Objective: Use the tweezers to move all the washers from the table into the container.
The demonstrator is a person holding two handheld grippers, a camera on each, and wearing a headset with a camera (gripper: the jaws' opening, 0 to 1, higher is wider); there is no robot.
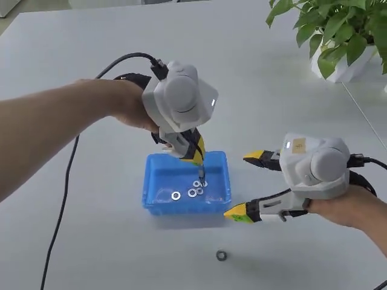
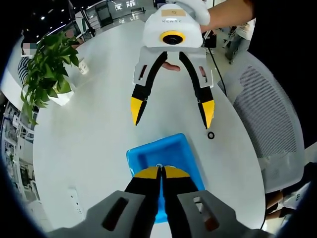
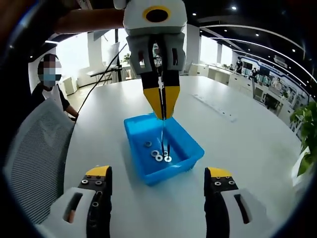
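Head view: on the pale grey counter (image 1: 91,241), the left gripper (image 1: 196,156) hangs over the blue container (image 1: 158,181) with its jaws pinching the tweezers (image 1: 201,173). Several washers (image 1: 191,193) lie inside, a loose washer (image 1: 221,255) sits near the right gripper (image 1: 239,185), whose jaws are spread, and a plant (image 1: 329,30) stands at the far corner. Left gripper view: the loose washer lies just beyond the container, and a mesh chair (image 2: 267,119) stands beside the counter's curved edge. Right gripper view: the tweezers' tips reach down among the washers, perhaps touching one, and a person (image 3: 49,91) sits past the counter in an open office under ceiling lights (image 3: 233,8).
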